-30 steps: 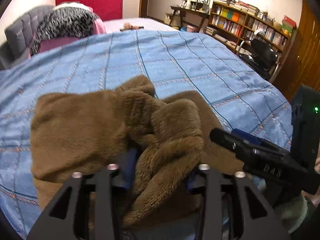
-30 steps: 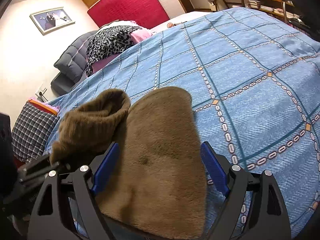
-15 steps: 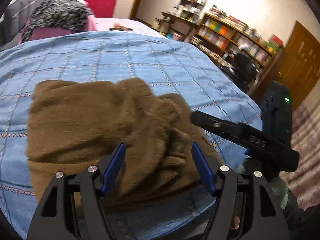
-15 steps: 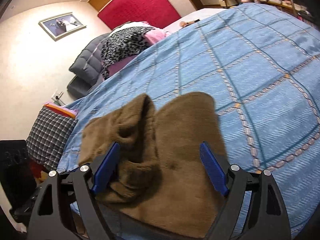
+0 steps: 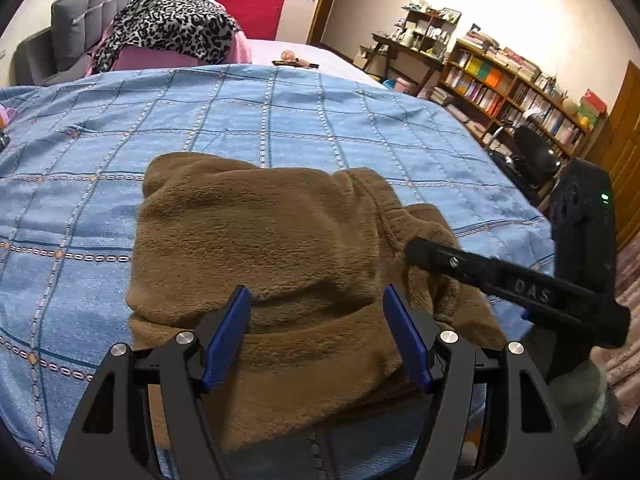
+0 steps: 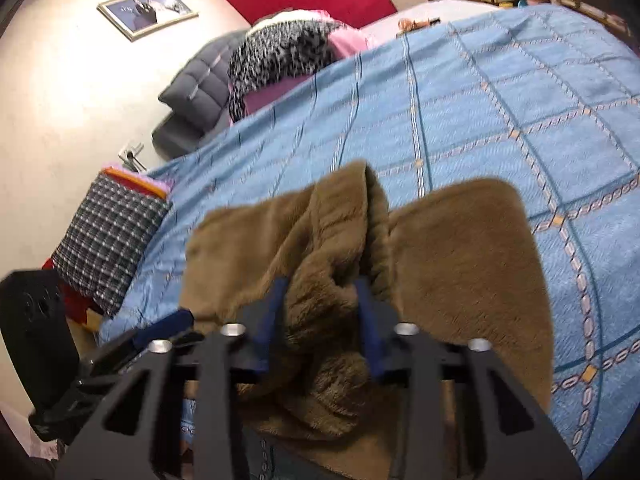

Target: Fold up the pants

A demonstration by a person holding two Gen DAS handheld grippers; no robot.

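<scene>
Brown fleece pants [image 5: 272,248] lie folded in layers on the blue checked bedspread [image 5: 280,120] near its front edge. My left gripper [image 5: 316,332] is open and hovers over the near part of the pants, holding nothing. My right gripper [image 6: 324,320] is shut on a bunched fold of the pants [image 6: 320,312] at their right side. It also shows in the left wrist view [image 5: 412,248], with its black finger [image 5: 480,268] pressed into the cloth. A flatter part of the pants [image 6: 460,264] lies to the right.
Leopard-print and pink cushions [image 5: 172,32] and a grey headboard [image 5: 72,12] stand at the far end of the bed. A bookshelf [image 5: 520,92] and a black chair [image 5: 532,156] are at the right. A checked cushion [image 6: 108,240] sits left of the bed.
My left gripper has let go of the bunched cloth, opened and drawn back. My right gripper has closed on a fold of the pants. The pants lie flatter than before.
</scene>
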